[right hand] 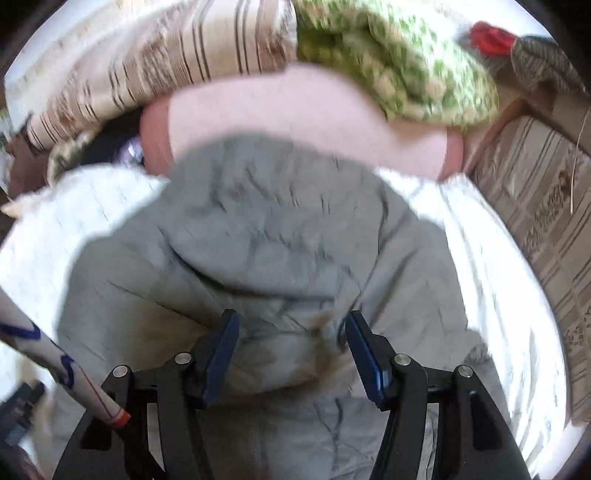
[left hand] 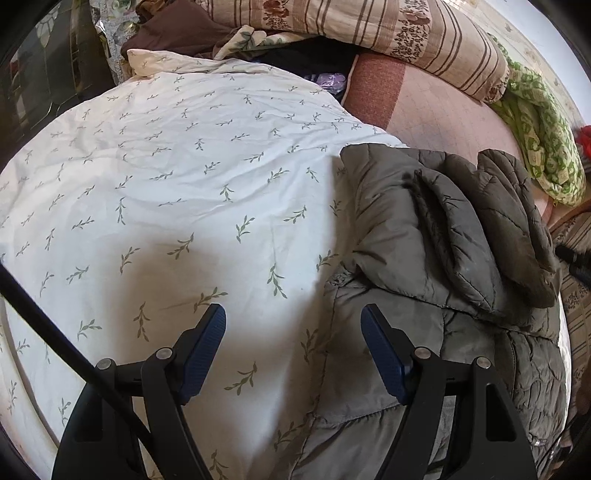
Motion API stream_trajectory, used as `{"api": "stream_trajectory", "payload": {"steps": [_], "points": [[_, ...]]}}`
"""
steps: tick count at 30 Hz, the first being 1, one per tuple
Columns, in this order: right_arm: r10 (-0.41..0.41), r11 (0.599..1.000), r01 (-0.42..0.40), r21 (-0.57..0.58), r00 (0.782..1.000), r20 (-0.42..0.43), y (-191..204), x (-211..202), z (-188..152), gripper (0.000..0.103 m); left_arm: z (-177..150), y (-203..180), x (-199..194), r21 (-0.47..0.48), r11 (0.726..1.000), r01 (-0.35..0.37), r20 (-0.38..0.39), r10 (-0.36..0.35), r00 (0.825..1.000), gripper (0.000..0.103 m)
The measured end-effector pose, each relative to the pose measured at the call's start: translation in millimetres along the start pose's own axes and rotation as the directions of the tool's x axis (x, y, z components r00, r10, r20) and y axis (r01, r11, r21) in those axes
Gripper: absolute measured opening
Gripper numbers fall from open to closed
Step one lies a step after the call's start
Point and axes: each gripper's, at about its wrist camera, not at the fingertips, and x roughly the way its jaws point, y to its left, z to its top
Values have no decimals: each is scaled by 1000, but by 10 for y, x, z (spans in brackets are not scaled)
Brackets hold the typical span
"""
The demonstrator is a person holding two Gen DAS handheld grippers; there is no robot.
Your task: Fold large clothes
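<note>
Both of my grippers sit nearest the lenses, one per hand, each with two blue-padded fingers spread wide and holding nothing. My left gripper [left hand: 293, 325] hangs above the seam where jacket meets sheet, its right finger over grey fabric and its left finger over white. My right gripper [right hand: 291, 332] hangs over the middle of the jacket; that view is blurred, so I cannot tell whether its fingers touch the cloth.

One white duvet [left hand: 166, 166] with small green sprigs is the largest thing, covering the bed from near to far left. One grey quilted jacket [left hand: 436, 236] lies on it at the right, bunched and partly doubled over, with one sleeve lying across the top. Beyond it spreads one pink quilted cover [left hand: 443, 107].

At the far edge lies one striped floral pillow [left hand: 388, 33], and to its right one crumpled green-and-white blanket [left hand: 543, 129]. One small red item [right hand: 491, 37] shows at the far right, too blurred to name.
</note>
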Motion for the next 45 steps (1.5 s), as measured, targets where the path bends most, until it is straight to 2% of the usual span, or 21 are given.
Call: {"api": "stream_trajectory", "payload": {"steps": [3, 5, 7, 10, 12, 14, 16, 18, 19, 22, 24, 26, 28, 31, 36, 38, 41, 45], "points": [[27, 999, -26, -22, 1000, 16, 214, -57, 142, 65, 1, 7, 3, -1, 1000, 5, -6, -5, 1000, 75], [44, 998, -44, -43, 999, 1, 420, 54, 188, 66, 9, 6, -14, 4, 1000, -2, 4, 2, 1000, 75], [64, 996, -67, -55, 997, -53, 587, 260, 131, 69, 18, 12, -22, 5, 1000, -10, 10, 10, 1000, 75], [41, 994, -59, -89, 982, -187, 810, 743, -34, 72, 36, 55, -32, -12, 1000, -2, 7, 2, 1000, 75], [21, 994, -40, -105, 985, -171, 808, 777, -42, 73, 44, 78, -45, -22, 1000, 5, 8, -5, 1000, 75], [31, 996, -43, -81, 989, -147, 776, 637, 19, 73, 59, 88, -53, -28, 1000, 7, 11, -7, 1000, 75], [54, 997, -56, -54, 998, -44, 742, 346, 54, 73, 69, 102, -60, -36, 999, 10, 12, -10, 1000, 75], [82, 993, -81, -82, 997, 5, 841, 151, 66, 73, 64, 117, -57, -45, 999, 10, 9, -9, 1000, 75], [96, 991, -95, -98, 995, 2, 905, 133, 52, 74, 61, 123, -50, -47, 999, 8, 5, -7, 1000, 75], [121, 977, -132, -164, 990, -79, 1196, 344, -57, 75, 59, 121, -21, -45, 999, -8, 4, 8, 1000, 75], [68, 976, -96, -197, 988, -140, 1381, 643, -195, 82, 61, 103, 10, -34, 999, -24, 0, 24, 1000, 75], [30, 979, -50, -200, 994, -102, 1441, 727, -216, 84, 61, 90, 36, -27, 999, -27, -8, 26, 1000, 75], [42, 981, -62, -185, 992, -115, 1401, 687, -161, 84, 55, 82, 42, -21, 999, -27, -12, 27, 1000, 75], [119, 980, -137, -144, 985, -123, 1190, 441, -78, 84, 35, 70, 22, -11, 999, -36, -6, 36, 999, 75], [232, 970, -240, -46, 962, -141, 340, -243, -221, 84, -26, 85, -27, -16, 998, -57, 18, 57, 998, 75], [247, 968, -252, -15, 959, -142, -14, -519, -312, 84, -74, 99, -128, -28, 997, -65, 50, 67, 997, 75], [212, 977, -209, 31, 969, -131, -775, -1003, -491, 84, -195, 121, -401, -51, 995, -83, 140, 89, 986, 75], [80, 995, -74, 62, 992, -96, -1714, -1479, -852, 85, -366, 138, -775, -28, 997, -78, 196, 82, 977, 75]]}}
